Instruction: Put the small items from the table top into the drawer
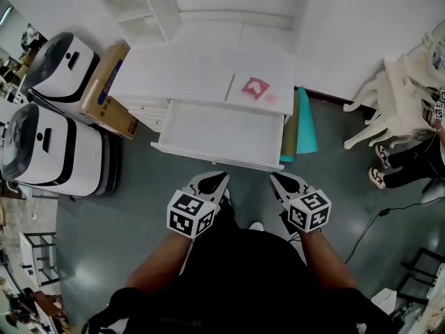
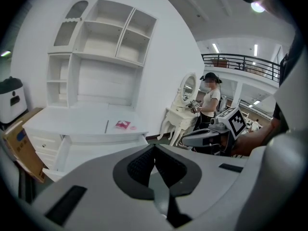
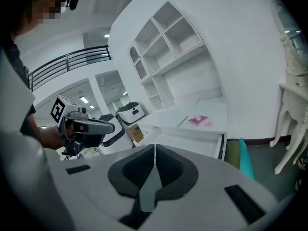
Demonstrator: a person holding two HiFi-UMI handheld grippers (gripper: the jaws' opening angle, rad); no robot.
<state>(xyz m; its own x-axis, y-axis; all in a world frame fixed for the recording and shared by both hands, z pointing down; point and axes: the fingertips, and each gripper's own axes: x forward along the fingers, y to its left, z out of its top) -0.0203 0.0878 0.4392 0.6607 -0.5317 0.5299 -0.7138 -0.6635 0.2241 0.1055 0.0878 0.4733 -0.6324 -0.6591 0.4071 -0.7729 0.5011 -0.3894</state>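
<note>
A white desk [image 1: 174,68] stands ahead with its drawer [image 1: 215,134] pulled open; the drawer looks bare inside. On the desk top lie a red packet [image 1: 254,87], a small pink round item [image 1: 270,98] beside it, and a thin pen-like stick [image 1: 230,87]. The packet [image 2: 122,124] [image 3: 198,120] also shows in both gripper views. My left gripper [image 1: 217,179] and right gripper [image 1: 278,179] hang side by side just short of the drawer's front, both shut with nothing held. The jaws meet tip to tip in each gripper view.
Two white machines [image 1: 49,141] and a cardboard box [image 1: 108,92] stand left of the desk. Green rolls [image 1: 299,127] lean at the drawer's right. White ornate furniture [image 1: 400,99] and a standing person [image 2: 210,99] are to the right. A shelf unit [image 2: 96,57] tops the desk.
</note>
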